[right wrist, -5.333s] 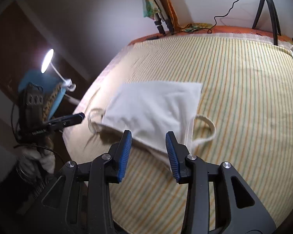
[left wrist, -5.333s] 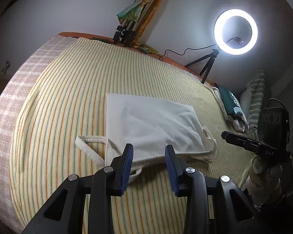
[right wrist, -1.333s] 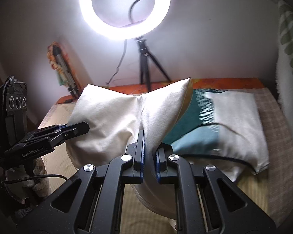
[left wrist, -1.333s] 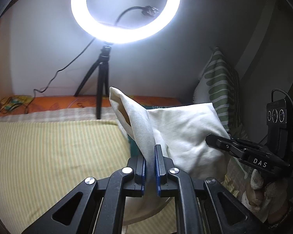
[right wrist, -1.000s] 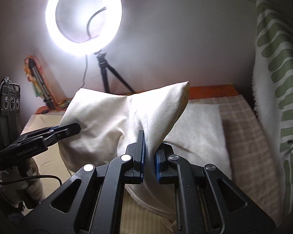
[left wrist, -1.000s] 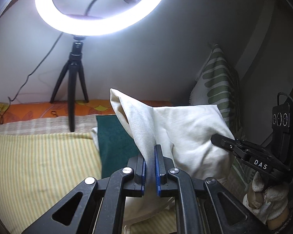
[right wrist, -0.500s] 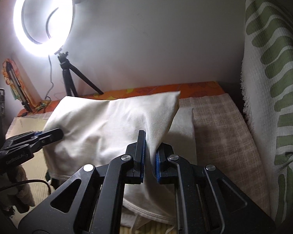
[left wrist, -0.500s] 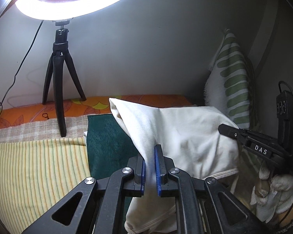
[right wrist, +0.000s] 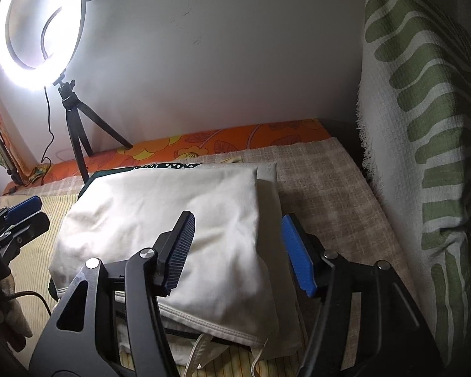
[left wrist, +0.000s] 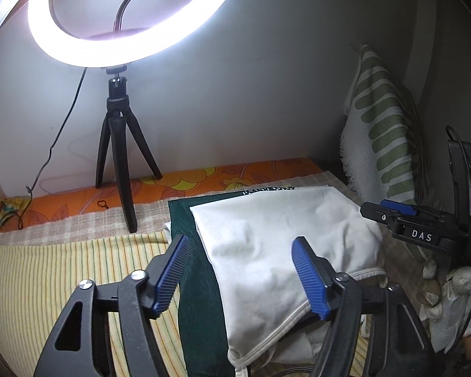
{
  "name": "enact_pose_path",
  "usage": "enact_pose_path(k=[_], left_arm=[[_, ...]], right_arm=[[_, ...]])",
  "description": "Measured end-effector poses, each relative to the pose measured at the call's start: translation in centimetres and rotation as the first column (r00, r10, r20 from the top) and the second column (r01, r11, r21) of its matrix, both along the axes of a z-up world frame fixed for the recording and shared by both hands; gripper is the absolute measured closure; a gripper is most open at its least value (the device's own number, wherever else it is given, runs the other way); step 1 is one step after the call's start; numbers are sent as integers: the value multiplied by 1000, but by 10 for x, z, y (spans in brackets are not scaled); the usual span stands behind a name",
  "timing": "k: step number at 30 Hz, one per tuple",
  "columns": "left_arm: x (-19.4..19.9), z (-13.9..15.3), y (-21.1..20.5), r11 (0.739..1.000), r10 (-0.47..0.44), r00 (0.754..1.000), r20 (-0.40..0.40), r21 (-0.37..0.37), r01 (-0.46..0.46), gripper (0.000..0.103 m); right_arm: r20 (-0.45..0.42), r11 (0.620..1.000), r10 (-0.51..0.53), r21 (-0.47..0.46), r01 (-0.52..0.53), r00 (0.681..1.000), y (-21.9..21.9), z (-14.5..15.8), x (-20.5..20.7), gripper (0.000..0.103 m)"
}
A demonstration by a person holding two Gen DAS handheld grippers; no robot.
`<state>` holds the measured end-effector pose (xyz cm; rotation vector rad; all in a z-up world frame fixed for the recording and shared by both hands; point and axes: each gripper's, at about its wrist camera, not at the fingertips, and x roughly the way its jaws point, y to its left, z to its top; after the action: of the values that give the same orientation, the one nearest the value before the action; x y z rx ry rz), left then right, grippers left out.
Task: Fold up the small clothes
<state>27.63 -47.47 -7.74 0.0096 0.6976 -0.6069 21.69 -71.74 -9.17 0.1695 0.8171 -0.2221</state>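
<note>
The folded white garment (left wrist: 285, 251) lies on top of a stack of folded clothes, over a dark green piece (left wrist: 197, 298), at the bed's corner. It also shows in the right wrist view (right wrist: 185, 220). My left gripper (left wrist: 241, 273) is open and empty, its blue pads apart over the garment's near left edge. My right gripper (right wrist: 238, 251) is open and empty over the garment's near right edge. Each gripper shows in the other's view: the right gripper (left wrist: 405, 216) and the left gripper (right wrist: 15, 216).
A lit ring light (left wrist: 119, 22) on a black tripod (left wrist: 119, 157) stands on the bed by the wall. A green-striped white cloth (right wrist: 424, 125) hangs at the right. The striped bedsheet (left wrist: 47, 276) spreads to the left.
Both grippers carried the white garment to the stack, lowered it onto the green piece and opened. The garment now lies flat, released.
</note>
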Motion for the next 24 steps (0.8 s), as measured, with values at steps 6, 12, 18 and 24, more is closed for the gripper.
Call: enact_pose_path(k=[6,12,18,24], left_arm=[[-21,19,6,1000,-12,999,47,2,12,18],[-46,41,18,1000,-20,996,92,3,20,10],[-71,61,37,1000,-16,993,115,-13,18,3],[-96,81,63,1000,-11,990,142,-20,14,1]], right_arm=[[44,1000,-8,-2,8,999,10,18,-13,29],[68,1000,-15,-11,16,998,23,39,-32,24],[115,1000,-23,-15,25,993,40,65,-56,15],[155,999,-9,-33,14,988,66,89,-78,3]])
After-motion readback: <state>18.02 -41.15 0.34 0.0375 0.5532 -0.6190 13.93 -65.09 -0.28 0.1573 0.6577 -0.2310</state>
